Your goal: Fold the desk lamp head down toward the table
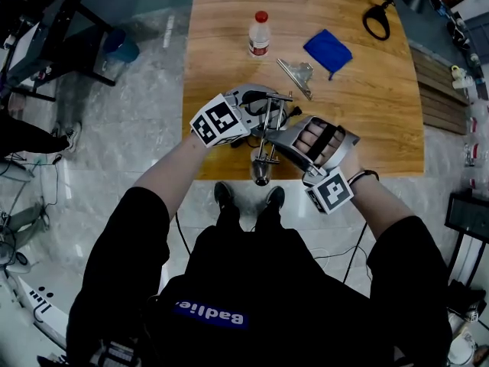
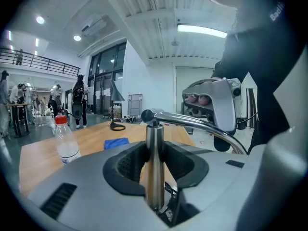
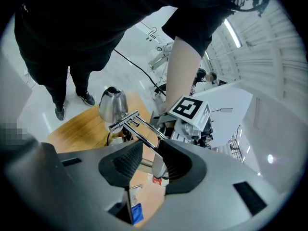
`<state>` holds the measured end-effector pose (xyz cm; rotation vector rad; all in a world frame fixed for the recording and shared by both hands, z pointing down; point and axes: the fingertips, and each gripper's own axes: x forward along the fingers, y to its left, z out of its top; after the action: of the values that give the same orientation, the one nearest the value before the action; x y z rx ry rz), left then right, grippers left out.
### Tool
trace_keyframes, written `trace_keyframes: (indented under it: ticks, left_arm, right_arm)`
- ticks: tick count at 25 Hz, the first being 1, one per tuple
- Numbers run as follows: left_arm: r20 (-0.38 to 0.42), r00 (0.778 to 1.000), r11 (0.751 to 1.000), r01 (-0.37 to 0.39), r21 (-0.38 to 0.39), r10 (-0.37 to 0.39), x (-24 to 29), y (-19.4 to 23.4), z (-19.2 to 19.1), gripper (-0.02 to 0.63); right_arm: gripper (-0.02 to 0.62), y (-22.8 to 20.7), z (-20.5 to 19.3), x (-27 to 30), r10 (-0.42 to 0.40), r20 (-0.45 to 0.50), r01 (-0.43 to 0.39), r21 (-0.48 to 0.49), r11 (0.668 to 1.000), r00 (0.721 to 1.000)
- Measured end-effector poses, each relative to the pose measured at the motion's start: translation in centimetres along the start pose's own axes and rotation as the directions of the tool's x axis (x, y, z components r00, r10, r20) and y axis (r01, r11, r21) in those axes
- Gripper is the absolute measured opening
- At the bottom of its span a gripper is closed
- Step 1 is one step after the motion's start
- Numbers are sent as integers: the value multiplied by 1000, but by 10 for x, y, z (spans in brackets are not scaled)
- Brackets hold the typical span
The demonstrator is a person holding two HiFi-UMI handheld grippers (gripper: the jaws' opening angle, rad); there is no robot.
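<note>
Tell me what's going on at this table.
A person works a desk lamp at the wooden table. The left gripper is clamped on its upright post; the right gripper is open, jaws either side of the thin arm without pinching it. The lamp head sits at the end nearest the person.

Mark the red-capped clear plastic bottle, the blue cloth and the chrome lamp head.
Red-capped clear plastic bottle (image 1: pixel 260 38): head view, body.
Blue cloth (image 1: pixel 327 50): head view, middle.
Chrome lamp head (image 3: pixel 113 106): right gripper view, dome side.
</note>
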<state>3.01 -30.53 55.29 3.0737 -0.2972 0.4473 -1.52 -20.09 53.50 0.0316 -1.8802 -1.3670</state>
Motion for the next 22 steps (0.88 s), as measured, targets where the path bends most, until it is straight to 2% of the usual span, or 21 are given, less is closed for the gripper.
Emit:
trace_keyframes:
  ticks: [5, 12, 22]
  left_arm:
    - [-1, 1000, 1000, 13, 5, -13, 2, 0, -3, 132]
    - [9, 1000, 1000, 19, -10, -19, 0, -1, -4, 132]
    - [-25, 1000, 1000, 12, 10, -12, 1, -1, -5, 133]
  right_arm:
    - [117, 11, -5, 5, 5, -11, -5, -28, 1000, 1000]
    - [117, 21, -9, 13, 1, -54, -8, -123, 992, 999]
    - [118, 22, -10, 15, 2, -42, -8, -145, 989, 999]
